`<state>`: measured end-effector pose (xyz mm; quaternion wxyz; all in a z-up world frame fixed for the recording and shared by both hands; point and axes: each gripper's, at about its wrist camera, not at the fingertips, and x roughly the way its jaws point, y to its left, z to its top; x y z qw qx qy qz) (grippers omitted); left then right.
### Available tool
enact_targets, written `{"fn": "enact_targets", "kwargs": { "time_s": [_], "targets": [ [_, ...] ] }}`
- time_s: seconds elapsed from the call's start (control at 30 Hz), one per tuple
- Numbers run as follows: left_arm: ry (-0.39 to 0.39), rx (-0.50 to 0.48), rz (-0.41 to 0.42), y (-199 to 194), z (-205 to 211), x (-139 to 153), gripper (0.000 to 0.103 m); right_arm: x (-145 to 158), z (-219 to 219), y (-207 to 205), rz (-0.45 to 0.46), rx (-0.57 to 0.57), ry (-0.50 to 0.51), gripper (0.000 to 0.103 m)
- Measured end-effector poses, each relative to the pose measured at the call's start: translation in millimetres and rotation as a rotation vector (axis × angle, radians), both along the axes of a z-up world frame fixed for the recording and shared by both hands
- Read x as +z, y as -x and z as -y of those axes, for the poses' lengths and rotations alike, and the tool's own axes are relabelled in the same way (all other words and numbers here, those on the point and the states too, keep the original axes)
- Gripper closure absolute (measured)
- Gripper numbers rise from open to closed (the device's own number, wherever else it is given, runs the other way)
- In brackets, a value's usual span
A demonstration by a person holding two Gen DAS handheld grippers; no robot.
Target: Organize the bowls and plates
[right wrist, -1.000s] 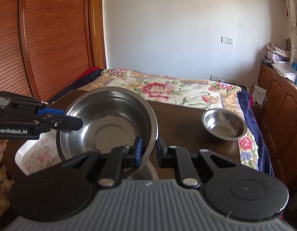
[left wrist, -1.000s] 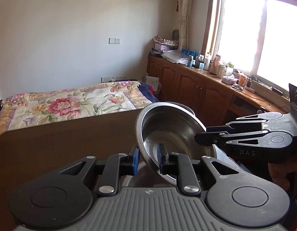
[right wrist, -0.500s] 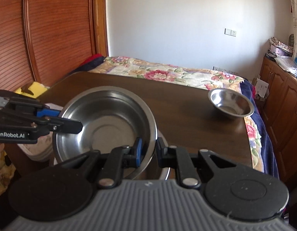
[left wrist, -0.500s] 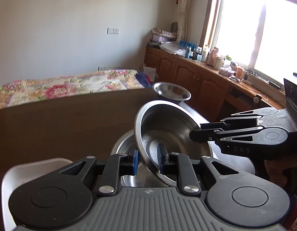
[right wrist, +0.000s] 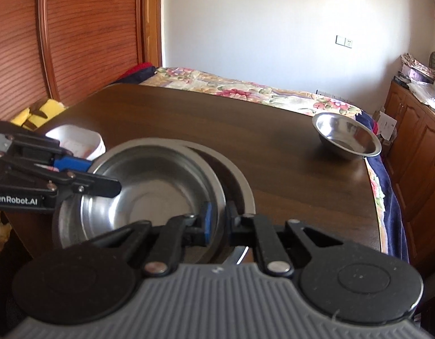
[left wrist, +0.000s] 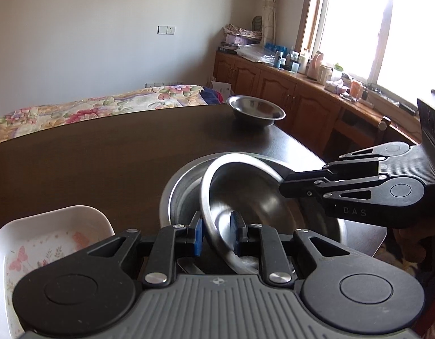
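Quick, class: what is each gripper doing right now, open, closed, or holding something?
Left gripper: closed on the rim of the steel bowl.
Right gripper: closed on the opposite rim of the same bowl.

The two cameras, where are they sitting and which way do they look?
Left wrist: on the left gripper, looking across the table to the window; the right gripper shows.
Right wrist: on the right gripper, looking toward the bed; the left gripper shows.
Shared: the held bowl, the small bowl.
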<state>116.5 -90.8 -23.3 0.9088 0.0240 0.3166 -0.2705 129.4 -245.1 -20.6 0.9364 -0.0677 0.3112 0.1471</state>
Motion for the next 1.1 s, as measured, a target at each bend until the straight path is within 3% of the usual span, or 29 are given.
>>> {"fn": "enact_targets", "kwargs": {
  "time_s": [0.2, 0.4, 0.63, 1.1],
  "targets": [
    [-0.019, 0.017, 0.006, -3, 0, -5, 0.079, -2, -5, -1, 0.013, 0.008, 0.046, 0.095],
    [-0.007, 0.036, 0.023, -2, -4, -2, 0.078, -2, -2, 0, 0.018, 0.004, 0.032, 0.095],
    [0.004, 0.050, 0.068, 8, -8, 5, 0.069, 0, -1, 2, 0.028, -0.001, -0.001, 0.095],
    [0.004, 0.055, 0.085, 3, -4, 14, 0.067, 13, 4, 8, 0.079, -0.013, -0.043, 0.095]
  ]
}}
